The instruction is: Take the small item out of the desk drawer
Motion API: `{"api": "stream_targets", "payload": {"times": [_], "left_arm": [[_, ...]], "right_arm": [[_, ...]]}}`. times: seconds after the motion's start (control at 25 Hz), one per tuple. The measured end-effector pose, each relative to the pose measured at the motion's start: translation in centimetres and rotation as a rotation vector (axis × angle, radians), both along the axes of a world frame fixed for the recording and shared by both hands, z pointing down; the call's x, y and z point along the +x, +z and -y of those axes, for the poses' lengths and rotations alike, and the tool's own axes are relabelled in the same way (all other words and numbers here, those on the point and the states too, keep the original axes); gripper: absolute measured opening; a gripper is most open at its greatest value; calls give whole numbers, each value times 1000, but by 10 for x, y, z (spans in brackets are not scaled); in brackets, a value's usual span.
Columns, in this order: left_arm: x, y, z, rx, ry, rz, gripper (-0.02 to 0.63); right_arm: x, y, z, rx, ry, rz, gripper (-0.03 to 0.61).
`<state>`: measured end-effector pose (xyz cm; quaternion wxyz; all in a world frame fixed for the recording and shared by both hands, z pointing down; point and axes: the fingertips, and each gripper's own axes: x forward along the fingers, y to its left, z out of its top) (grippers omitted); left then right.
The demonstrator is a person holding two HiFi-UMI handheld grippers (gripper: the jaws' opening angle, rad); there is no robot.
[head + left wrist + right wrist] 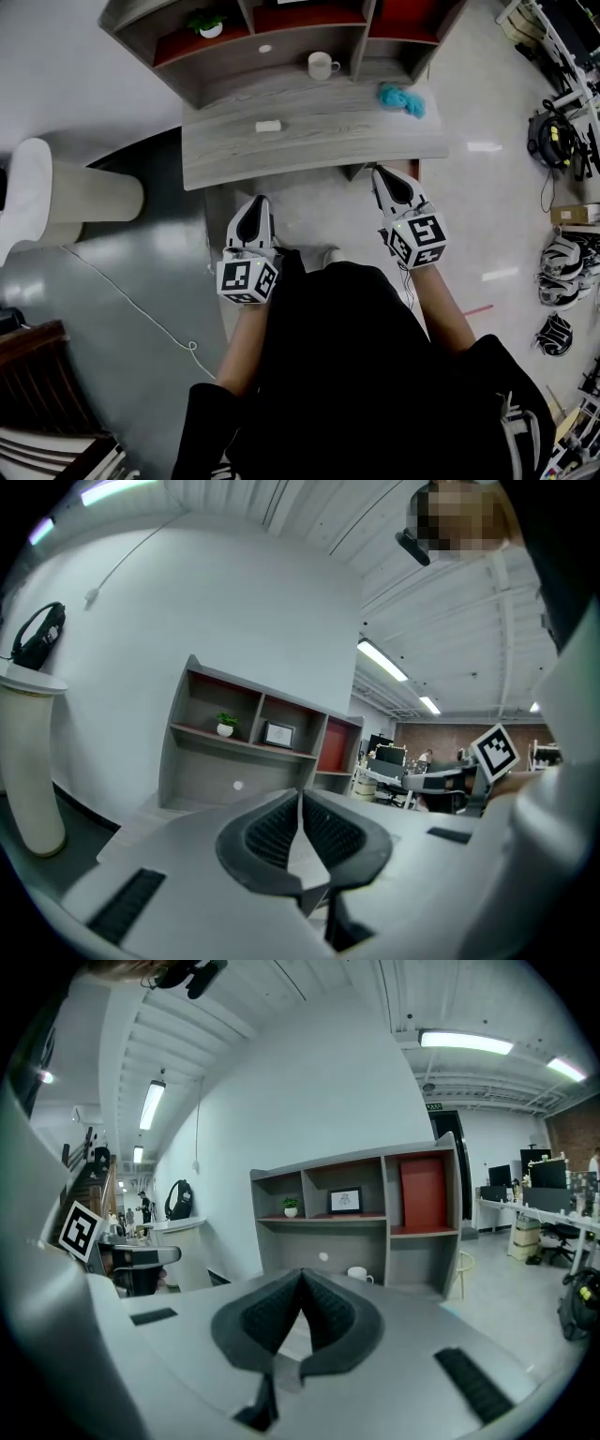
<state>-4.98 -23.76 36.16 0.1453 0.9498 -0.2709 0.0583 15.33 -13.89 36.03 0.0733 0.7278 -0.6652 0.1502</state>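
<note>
A grey wooden desk [309, 145] with a shelf unit [281, 37] behind it stands in front of me. Its drawer does not show from above. On the top lie a small white block [268, 126], a white mug [322, 66] and a blue cloth [403, 98]. My left gripper [260, 201] hovers just short of the desk's front edge, shut and empty. My right gripper [378, 172] sits at the front edge near the right end, also shut with nothing in it. In the left gripper view the jaws [300, 795] meet; in the right gripper view [302, 1274] they meet too, with the mug [357, 1274] beyond.
A white cylindrical stand [84, 192] is left of the desk, with headphones [37, 635] hanging above it. A thin cable [131, 305] runs over the dark floor. Bags and gear [562, 272] line the floor at right. A potted plant [208, 23] sits on a shelf.
</note>
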Motion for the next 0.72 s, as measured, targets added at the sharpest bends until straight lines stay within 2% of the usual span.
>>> {"api": "stream_targets", "payload": {"times": [0.44,0.72], "left_arm": [[-2,-3,5,7,-33,-5,20],[6,18,2,-29,-31,21,20]], "right_arm": [[1,-2,3,2,-30,-12,0],[8,5,5,-11,-50,-7,0]]}}
